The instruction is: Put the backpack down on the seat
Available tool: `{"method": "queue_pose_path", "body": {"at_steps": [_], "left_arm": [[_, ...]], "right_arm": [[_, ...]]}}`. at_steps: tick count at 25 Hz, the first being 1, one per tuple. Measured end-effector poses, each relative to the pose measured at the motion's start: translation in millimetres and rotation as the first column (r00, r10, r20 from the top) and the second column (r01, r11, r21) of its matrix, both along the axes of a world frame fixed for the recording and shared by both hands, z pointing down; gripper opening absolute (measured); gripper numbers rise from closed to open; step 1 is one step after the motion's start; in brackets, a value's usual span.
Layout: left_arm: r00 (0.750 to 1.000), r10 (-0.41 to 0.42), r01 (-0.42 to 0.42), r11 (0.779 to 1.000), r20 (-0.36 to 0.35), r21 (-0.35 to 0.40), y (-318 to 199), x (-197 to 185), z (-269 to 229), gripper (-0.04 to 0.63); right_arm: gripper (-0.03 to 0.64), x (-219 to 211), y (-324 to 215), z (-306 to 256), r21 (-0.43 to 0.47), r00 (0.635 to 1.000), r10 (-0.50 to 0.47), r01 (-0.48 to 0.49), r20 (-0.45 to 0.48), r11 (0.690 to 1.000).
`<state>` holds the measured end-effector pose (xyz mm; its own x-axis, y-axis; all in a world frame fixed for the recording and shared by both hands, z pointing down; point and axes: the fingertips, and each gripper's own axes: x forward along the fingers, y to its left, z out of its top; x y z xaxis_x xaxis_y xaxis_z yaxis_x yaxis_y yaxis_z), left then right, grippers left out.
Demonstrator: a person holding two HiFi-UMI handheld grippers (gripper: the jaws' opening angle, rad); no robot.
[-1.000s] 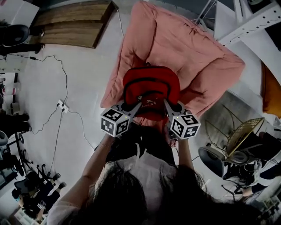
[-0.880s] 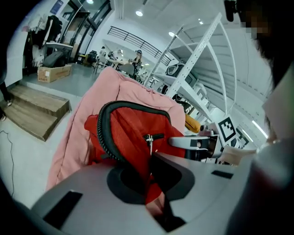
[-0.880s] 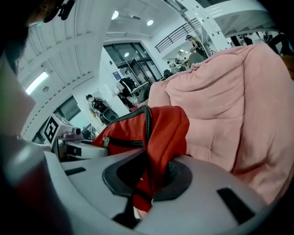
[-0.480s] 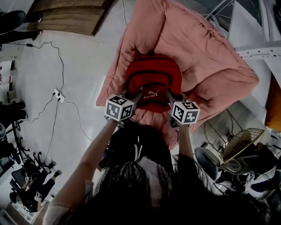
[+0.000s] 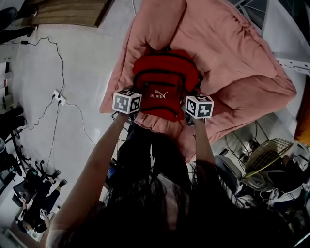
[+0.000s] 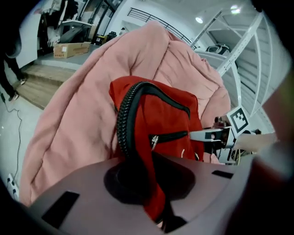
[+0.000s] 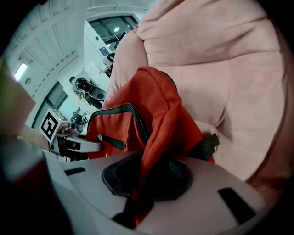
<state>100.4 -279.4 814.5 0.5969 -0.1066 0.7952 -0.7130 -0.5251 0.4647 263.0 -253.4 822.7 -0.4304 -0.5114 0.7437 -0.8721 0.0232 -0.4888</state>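
Observation:
A red backpack [image 5: 164, 82] with black zips rests against the pink beanbag seat [image 5: 227, 53]. My left gripper [image 5: 137, 102] is shut on the pack's left edge, and its own view shows red fabric [image 6: 156, 137] pinched between the jaws. My right gripper [image 5: 190, 104] is shut on the right edge, where a fold of the red backpack [image 7: 156, 124] runs down into the jaws. Each gripper view shows the other gripper across the pack. The pack's lower part lies over the seat's front edge.
A cable and power strip [image 5: 59, 96] lie on the pale floor at the left. Wooden steps [image 5: 63, 12] sit at the top left. A wire basket [image 5: 269, 150] and a white frame [image 5: 290, 60] stand at the right. The person's head and arms fill the bottom.
Both grippers have carried the backpack forward and further onto the pink seat. The grip on both edges stays the same.

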Motion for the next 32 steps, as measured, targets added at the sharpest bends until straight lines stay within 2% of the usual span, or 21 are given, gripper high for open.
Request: {"method": "queue_pose_path", "body": {"at_steps": [3,7,8,9,10,11,13,16,19,22,26,32], "left_arm": [[0.999,0.044,-0.045,0.999,0.025,0.026,0,3,8,0.044],[1.0,0.022,-0.022,0.999,0.013,0.027,-5,7,9,0.051],[0.999,0.028,-0.028,0.999,-0.015,0.025,-3,10,7,0.076],[0.998,0.048,-0.047,0.999,-0.047,0.027,-1,13,4,0.179],[0.995,0.074,-0.071,0.997,-0.07,0.033,1,15,0,0.272],[0.993,0.094,-0.091,0.995,-0.075,0.042,2,14,-3,0.273],[0.994,0.099,-0.095,0.993,-0.055,0.063,3,0,-11,0.273],[0.998,0.037,-0.032,0.997,-0.059,0.076,4,-25,-26,0.273],[0.992,0.001,0.012,0.995,-0.13,0.102,6,-38,-56,0.273],[0.971,-0.024,0.059,0.988,-0.237,0.146,13,-47,-97,0.273],[0.952,-0.036,0.102,0.974,-0.304,0.204,31,-66,-149,0.272],[0.93,0.038,0.081,0.949,-0.365,0.306,67,-82,-219,0.272]], "right_arm": [[0.055,2,1,13,-0.031,1.0,0.018,-0.019,-0.008,0.999],[0.057,3,-2,10,-0.02,0.997,0.059,-0.06,-0.051,0.998],[0.057,4,-1,9,-0.01,0.996,0.062,-0.063,-0.071,0.998],[0.067,5,1,7,-0.005,0.994,0.06,-0.06,-0.088,0.998],[0.123,7,4,5,-0.005,0.994,0.057,-0.057,-0.097,0.998],[0.173,9,8,0,-0.007,0.993,0.057,-0.058,-0.1,0.998],[0.23,14,16,-12,0.003,0.992,0.069,-0.069,-0.103,0.998],[0.232,24,28,-35,0.041,0.988,0.08,-0.075,-0.13,0.996],[0.232,32,38,-61,0.099,0.984,0.077,-0.062,-0.159,0.993],[0.232,22,48,-100,0.184,0.989,0.073,-0.048,-0.132,0.982],[0.232,-12,61,-168,0.295,0.994,0.092,-0.069,-0.066,0.953],[0.23,-74,79,-257,0.453,0.995,0.104,-0.092,-0.001,0.887]]}}
